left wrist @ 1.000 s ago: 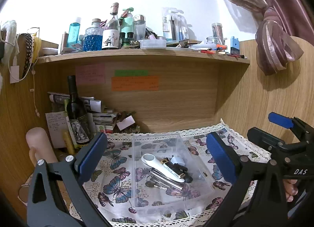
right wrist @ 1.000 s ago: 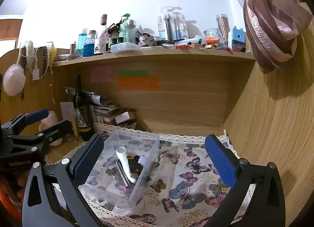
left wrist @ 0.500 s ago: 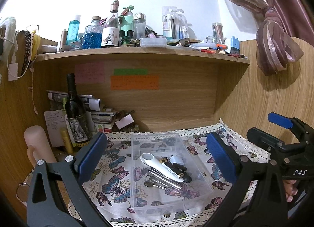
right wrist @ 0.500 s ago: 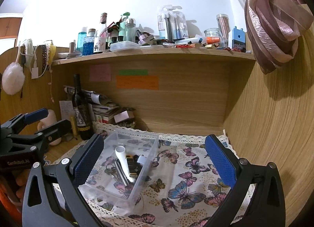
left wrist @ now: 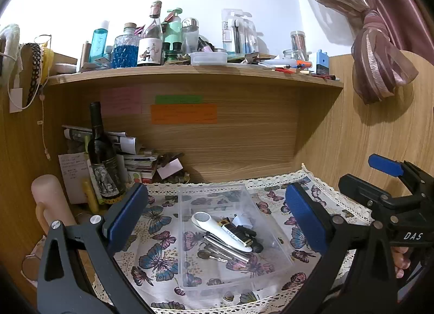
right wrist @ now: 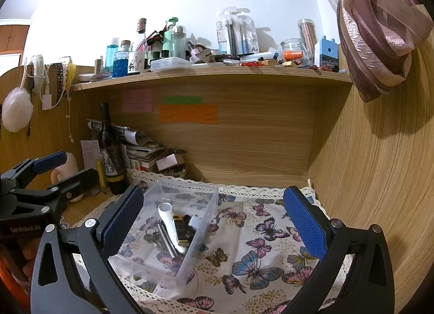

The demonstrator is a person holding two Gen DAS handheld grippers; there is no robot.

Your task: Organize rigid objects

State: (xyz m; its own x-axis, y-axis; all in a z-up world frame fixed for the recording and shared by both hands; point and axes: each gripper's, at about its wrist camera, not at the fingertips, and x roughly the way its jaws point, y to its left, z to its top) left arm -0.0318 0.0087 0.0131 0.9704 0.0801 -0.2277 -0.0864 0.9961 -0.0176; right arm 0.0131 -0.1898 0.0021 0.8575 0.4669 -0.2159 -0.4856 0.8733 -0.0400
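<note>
Plainly, both of our tools were idle. Our left hand-held gripper (left wrist: pixel 214 219) hung with its blue pads wide apart and nothing between them, above the near edge of the table's butterfly-print cloth (left wrist: pixel 157 257). Just ahead of it on that cloth sat the clear plastic bin (left wrist: pixel 238 273), and the rigid things we were to organize lay heaped in its middle.

Going left to right in that heap, we saw a bunch of keys (left wrist: pixel 208 253), some thin metal rods (left wrist: pixel 227 247), a long white plastic piece with a round end (left wrist: pixel 217 231), a black-and-gold item (left wrist: pixel 238 230) and a small white cap-like piece (left wrist: pixel 242 221); what each one was exactly we could not tell.

We judged them all light and stiff. The white piece looked smooth and likely slippery, best taken across its narrow middle. The keys would probably dangle and shift, and the rods would roll. The thin-walled bin would flex, so its rim seemed the safest hold.

Our right hand-held gripper (right wrist: pixel 214 219) also stood spread and empty, with the bin low to its left.
</note>
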